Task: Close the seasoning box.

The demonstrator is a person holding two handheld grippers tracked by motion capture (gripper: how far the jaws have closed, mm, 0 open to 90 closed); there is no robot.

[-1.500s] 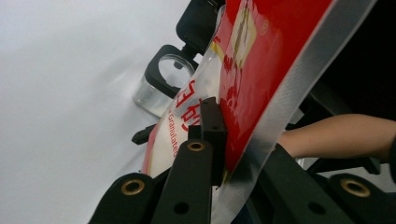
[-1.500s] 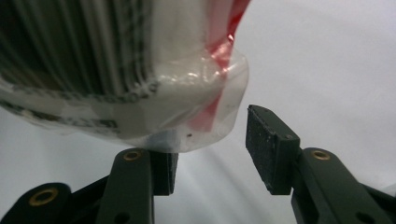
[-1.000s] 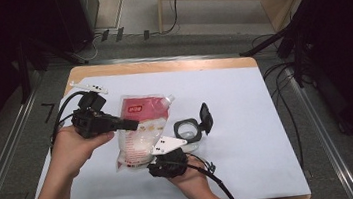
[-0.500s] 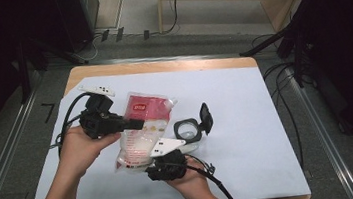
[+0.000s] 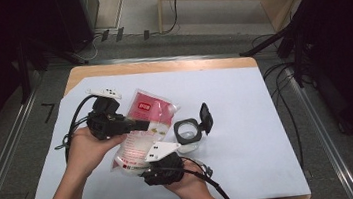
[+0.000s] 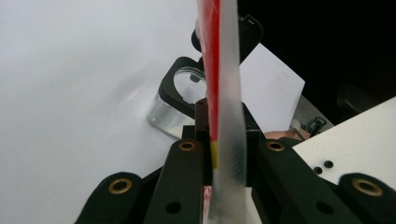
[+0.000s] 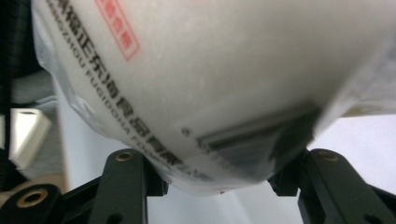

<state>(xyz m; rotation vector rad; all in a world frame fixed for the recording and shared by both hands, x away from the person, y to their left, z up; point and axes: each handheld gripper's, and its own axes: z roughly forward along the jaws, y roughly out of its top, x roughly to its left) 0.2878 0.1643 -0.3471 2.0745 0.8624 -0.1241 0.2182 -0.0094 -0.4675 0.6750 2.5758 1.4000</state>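
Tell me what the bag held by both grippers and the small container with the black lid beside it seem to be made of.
Bag: thin, glossy plastic film, likely; it creases, is translucent white with red print, and shows edge-on as a thin sheet in the left gripper view. Container: clear body, glass or hard plastic, cannot tell which; its hinged lid looks like matte black plastic.

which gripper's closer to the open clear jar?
Right. The right gripper sits just below-left of the jar, gripping the bag bottom; the left gripper pinches the bag's edge farther left.

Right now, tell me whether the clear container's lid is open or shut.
Open. In the high view, the container shows its round mouth bare, and its black lid stands flipped up at the side.
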